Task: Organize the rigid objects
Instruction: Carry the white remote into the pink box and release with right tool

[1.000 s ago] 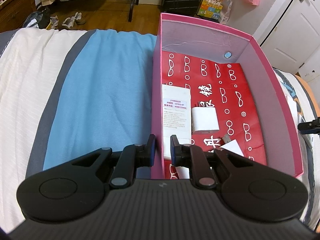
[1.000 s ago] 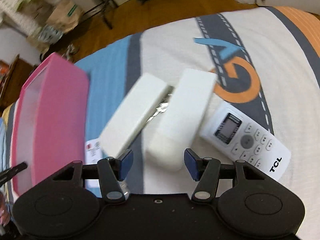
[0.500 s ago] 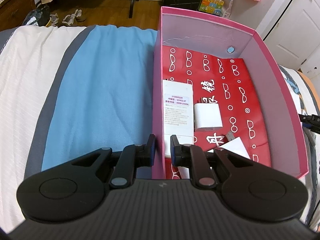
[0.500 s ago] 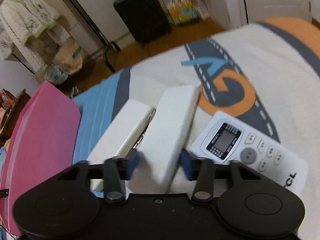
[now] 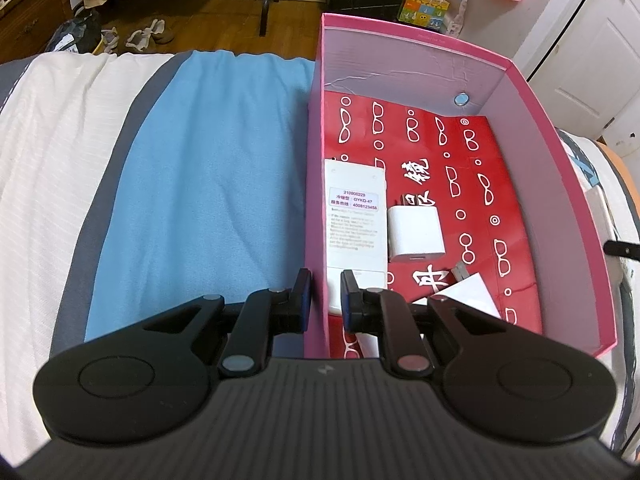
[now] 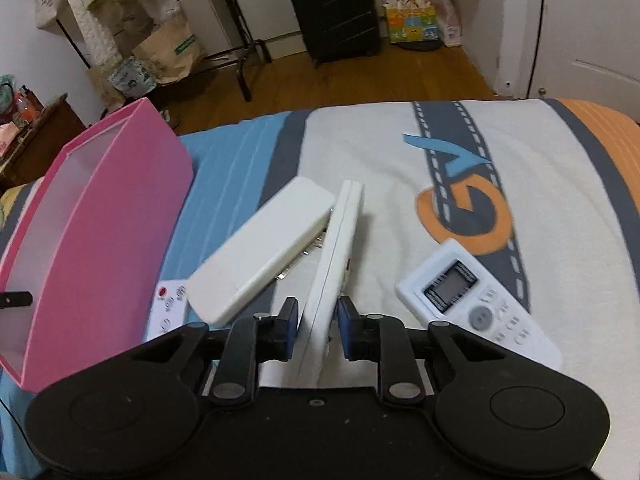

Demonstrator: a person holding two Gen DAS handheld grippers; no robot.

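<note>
My right gripper [image 6: 318,330] is shut on a white remote [image 6: 334,264], held on edge and lifted off the bed. Beside it lie a white rectangular box [image 6: 260,252], a TCL remote [image 6: 476,304] and a flat remote with a red button [image 6: 166,312]. My left gripper [image 5: 324,300] is shut on the left wall of the pink box [image 5: 314,208], one finger on each side. Inside the pink box lie a white remote face down [image 5: 354,224], a white charger [image 5: 416,234] and a white card [image 5: 464,296]. The pink box also shows in the right wrist view [image 6: 100,232].
The bed cover is blue [image 5: 208,184] left of the pink box and white with an orange and grey print [image 6: 464,208] on the right. Beyond the bed's far edge are a wooden floor, a black suitcase [image 6: 334,4] and paper bags [image 6: 168,48].
My right gripper closed on the white remote, turned it onto its edge and lifted it. My left gripper kept its hold on the pink box wall.
</note>
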